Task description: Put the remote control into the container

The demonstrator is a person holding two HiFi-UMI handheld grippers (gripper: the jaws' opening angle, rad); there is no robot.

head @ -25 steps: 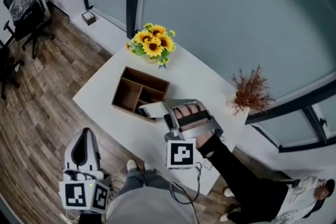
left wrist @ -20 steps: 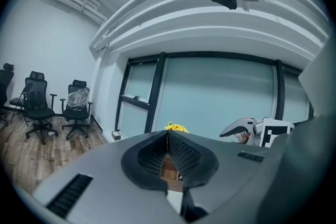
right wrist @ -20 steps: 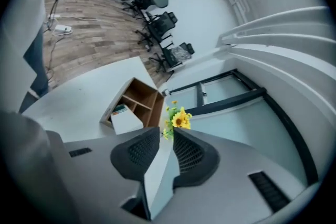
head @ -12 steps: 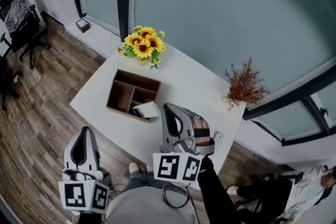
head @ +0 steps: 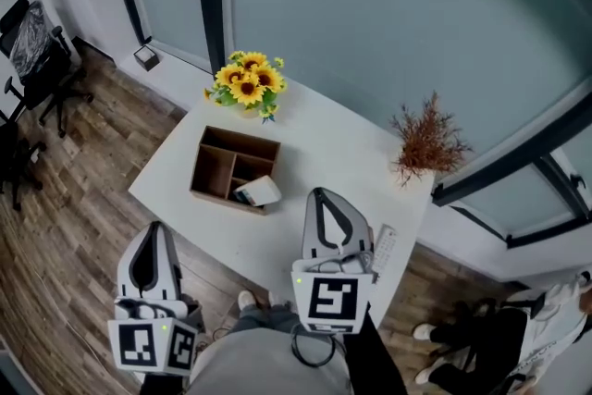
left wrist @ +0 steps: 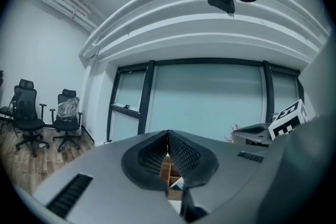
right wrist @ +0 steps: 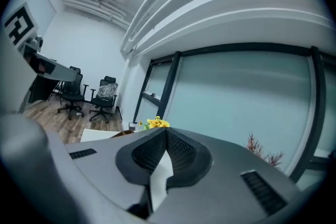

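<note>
Left hand-held gripper (head: 154, 231), right hand-held gripper (head: 320, 196): pressed together | remote control (head: 258, 191) juts over container (head: 242, 137) rim

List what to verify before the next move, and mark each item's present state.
1. Right gripper empty: ok, jaws shut with nothing between them.
2. Left gripper empty: ok, jaws shut with nothing between them.
3. Remote control in the container: ok, it lies in the near right compartment.
4. Remote control fully below the rim: cannot tell; it seems to lean over the front wall.
5. Nothing left to collect: not ok; what looks like a second remote lies at the table's right edge, beside the right gripper.
6. Sunflowers clear of the container: ok; they stand behind it, apart.
</note>
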